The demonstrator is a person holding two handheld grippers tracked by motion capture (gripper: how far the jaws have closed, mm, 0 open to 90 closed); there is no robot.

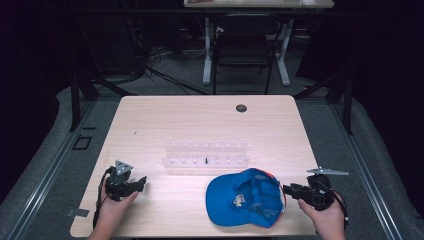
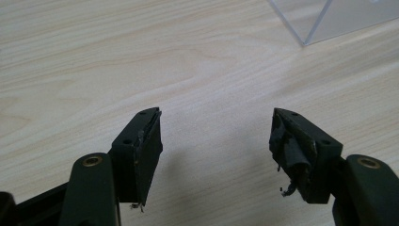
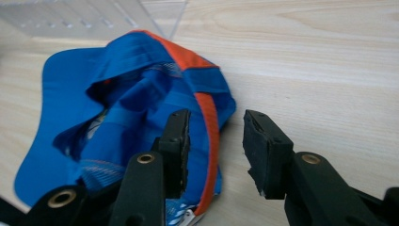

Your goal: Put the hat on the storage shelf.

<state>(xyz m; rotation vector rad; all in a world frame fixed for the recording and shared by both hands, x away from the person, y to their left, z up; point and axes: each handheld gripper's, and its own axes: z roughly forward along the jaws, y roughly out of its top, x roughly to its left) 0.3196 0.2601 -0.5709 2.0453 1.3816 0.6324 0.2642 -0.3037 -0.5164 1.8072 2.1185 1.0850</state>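
Blue fabric baseball cap (image 1: 246, 197) with an orange trim strip lies upside down, its inside facing up, on the light wooden table (image 1: 200, 120) near the near edge, toward the near right corner. The right claw (image 3: 215, 146), held in the person's right hand (image 1: 324, 215) at that corner, points at the cap with its jaws released; one jaw hangs over the orange band at the cap's rim and the other over bare wood, and neither pad presses on the fabric. The left claw (image 2: 216, 141) rests by the near left corner, well apart from the cap, jaws spread wide over bare table. A clear acrylic rack (image 1: 206, 155) stands just beyond the cap, about mid-table.
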